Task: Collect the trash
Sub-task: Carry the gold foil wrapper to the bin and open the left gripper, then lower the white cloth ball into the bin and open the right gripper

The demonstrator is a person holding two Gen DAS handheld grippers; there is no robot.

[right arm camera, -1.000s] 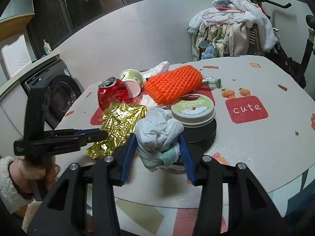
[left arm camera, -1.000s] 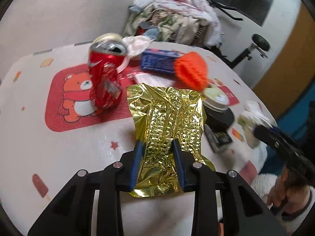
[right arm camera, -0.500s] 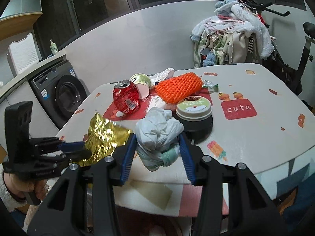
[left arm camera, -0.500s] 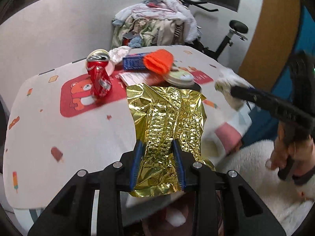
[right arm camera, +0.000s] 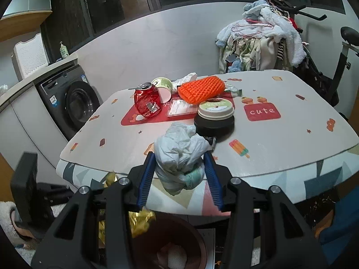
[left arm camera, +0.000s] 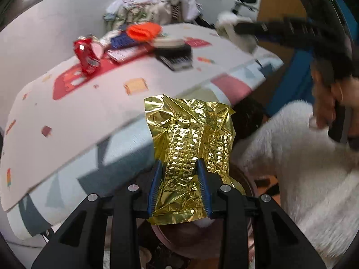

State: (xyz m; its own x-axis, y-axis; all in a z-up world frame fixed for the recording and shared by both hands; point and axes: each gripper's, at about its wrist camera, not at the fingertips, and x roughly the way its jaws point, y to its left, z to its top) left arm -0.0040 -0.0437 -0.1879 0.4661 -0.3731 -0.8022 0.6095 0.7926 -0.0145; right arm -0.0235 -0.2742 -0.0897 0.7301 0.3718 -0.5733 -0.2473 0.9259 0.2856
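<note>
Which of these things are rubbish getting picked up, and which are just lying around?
Rubbish being collected:
- crinkled gold foil wrapper, held by left gripper
- crumpled white plastic bag, held by right gripper
- crushed red drink can

Just lying about:
- heap of clothes
- grey washing machine

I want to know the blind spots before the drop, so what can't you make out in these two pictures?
- Bin contents: right wrist view, dim, behind the tool's arms.
- Gold wrapper lower end: left wrist view, between the left tool's pads.
- Round tin label: too small.
- Right tool: left wrist view, blurred.
</note>
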